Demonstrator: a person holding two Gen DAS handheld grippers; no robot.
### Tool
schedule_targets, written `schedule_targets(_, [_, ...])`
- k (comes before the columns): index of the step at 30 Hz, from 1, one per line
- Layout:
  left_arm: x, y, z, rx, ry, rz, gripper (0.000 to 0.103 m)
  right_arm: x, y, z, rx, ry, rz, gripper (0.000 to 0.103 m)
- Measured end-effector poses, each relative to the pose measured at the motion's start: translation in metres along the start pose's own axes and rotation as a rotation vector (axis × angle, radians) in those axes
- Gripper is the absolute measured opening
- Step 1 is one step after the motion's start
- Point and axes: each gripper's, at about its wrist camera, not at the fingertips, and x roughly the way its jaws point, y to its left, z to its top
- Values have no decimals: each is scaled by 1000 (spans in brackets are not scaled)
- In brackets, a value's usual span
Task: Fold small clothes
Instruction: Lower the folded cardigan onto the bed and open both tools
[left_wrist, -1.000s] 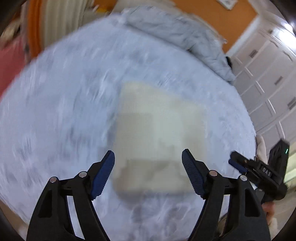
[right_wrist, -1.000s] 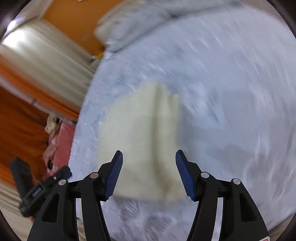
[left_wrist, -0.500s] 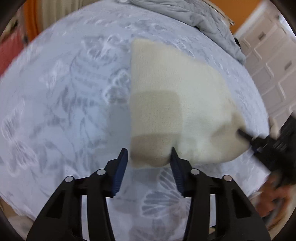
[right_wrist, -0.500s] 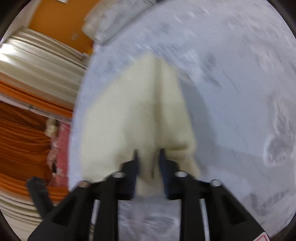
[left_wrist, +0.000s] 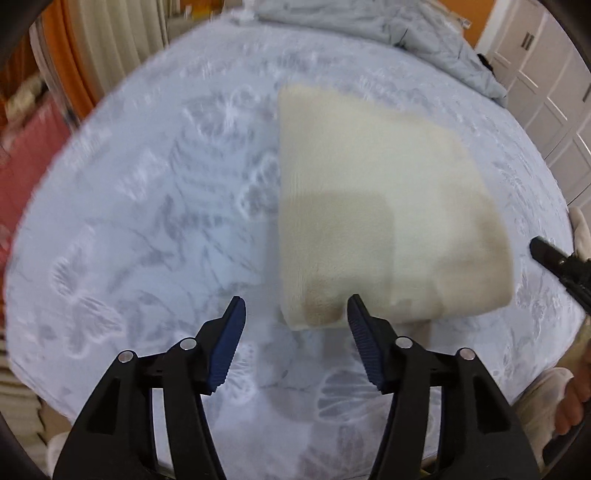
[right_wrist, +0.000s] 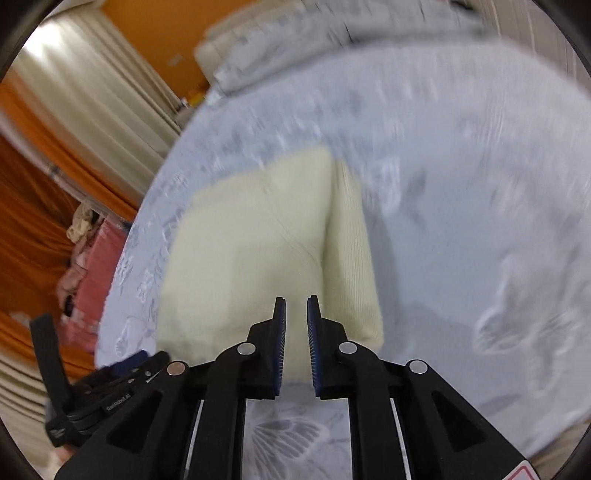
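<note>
Right wrist view shows the right gripper (right_wrist: 296, 325) nearly closed, seemingly pinching the cream garment (right_wrist: 258, 236) lying on the bed (right_wrist: 461, 184); left gripper (left_wrist: 293, 317) gapes nearby. Next, probably grip its corner, then fold.

A big bed cover (left_wrist: 155, 206) fills most of both views. It is pale blue-grey with white flowers and butterflies on it. At the far end lies a crumpled grey blanket (left_wrist: 424, 33). White cupboard doors (left_wrist: 546, 92) stand to the right in the left wrist view. Cream curtains (right_wrist: 85, 88) hang beside orange curtains (right_wrist: 26, 206), next to an orange wall (right_wrist: 159, 26). Something pink (right_wrist: 92, 280) sits low by the bed (too blurry to tell what it is).
</note>
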Motion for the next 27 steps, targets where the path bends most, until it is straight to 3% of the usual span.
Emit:
schedule_targets(3, [-20, 1, 4, -50, -58, -28, 55, 36, -5, -5, -32, 110, -69, 4])
schedule_targets(5, [-8, 0, 11, -69, -35, 22, 55, 73, -15, -15, -52, 215, -125, 4])
schedule_targets(8, [31, 7, 14, -95, 66, 69, 57, 67, -15, -8, -33, 223, -108, 4])
schedule_targets(12, [29, 11, 18, -100, 66, 53, 57, 23, 14, 20, -87, 90, -43, 1])
schedule_targets(14, [33, 9, 18, -85, 68, 66, 58, 44, 21, 28, -125, 121, -83, 1])
schedule_targets(17, [36, 8, 16, -89, 68, 78, 61, 108, 6, 16, -166, 253, -215, 0])
schedule_targets(19, [33, 5, 16, -80, 74, 64, 62, 104, 6, 23, -171, 243, -222, 0])
schedule_targets(21, [23, 3, 17, -60, 64, 79, 61, 75, 12, 32, -127, 200, -167, 0])
schedule_targets(25, [-11, -2, 10, -28, -1, 47, 60, 16, 11, 17, -98, 106, -97, 0])
schedule_targets(27, [-20, -5, 3, -17, -16, 48, 60, 10, 3, 1, -59, 127, -70, 0])
